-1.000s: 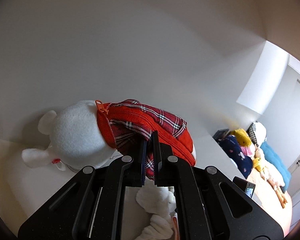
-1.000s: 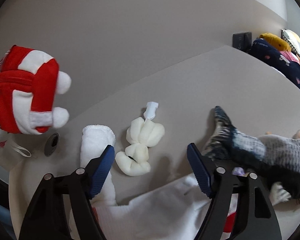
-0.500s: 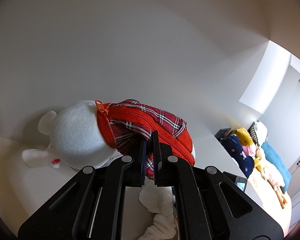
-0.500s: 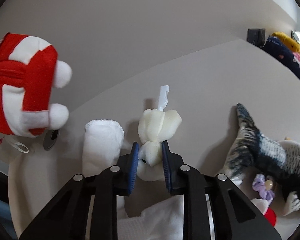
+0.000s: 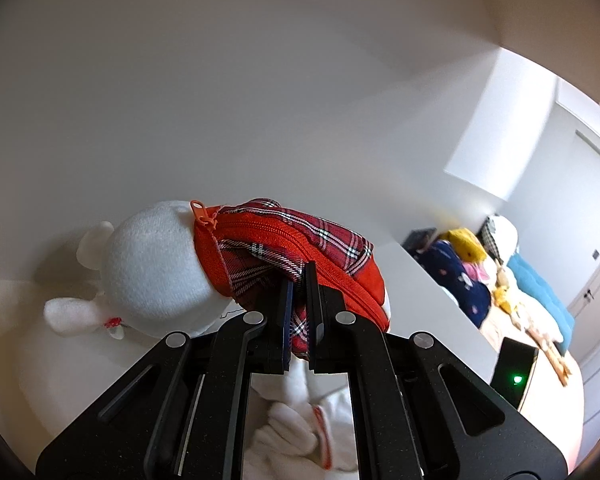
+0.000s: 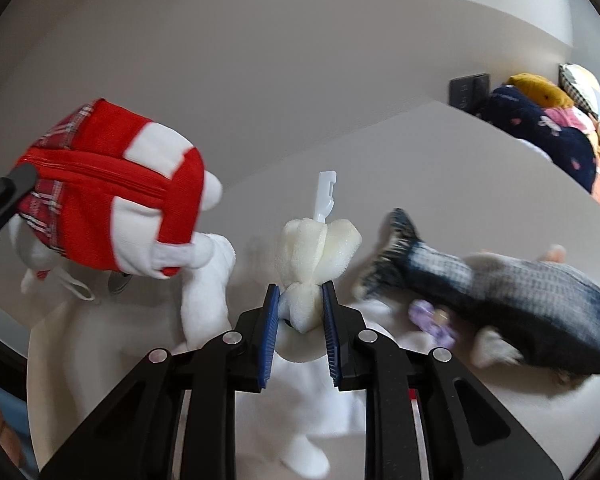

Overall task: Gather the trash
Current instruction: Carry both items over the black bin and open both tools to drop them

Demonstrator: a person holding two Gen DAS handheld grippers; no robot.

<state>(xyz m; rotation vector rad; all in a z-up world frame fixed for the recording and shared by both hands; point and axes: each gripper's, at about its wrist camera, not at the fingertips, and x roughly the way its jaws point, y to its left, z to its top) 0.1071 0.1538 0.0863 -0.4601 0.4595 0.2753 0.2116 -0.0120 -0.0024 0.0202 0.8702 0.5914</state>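
My left gripper is shut on the red plaid flap of a white plush-bear pouch with an orange zipper, held up in the air. The pouch also shows at the left of the right wrist view. My right gripper is shut on a cream foam wad with a white plastic clip sticking out of its top, lifted off the grey table. The pouch hangs just left of the foam wad.
A dark blue and grey plush fish lies on the table at the right, with a small purple item beside it. White cloth lies under the grippers. Several stuffed toys are piled at the far right on a bed.
My right gripper closed on the foam wad and lifted it off the table. My left gripper kept hold of the pouch, which now hangs closer to the right gripper.
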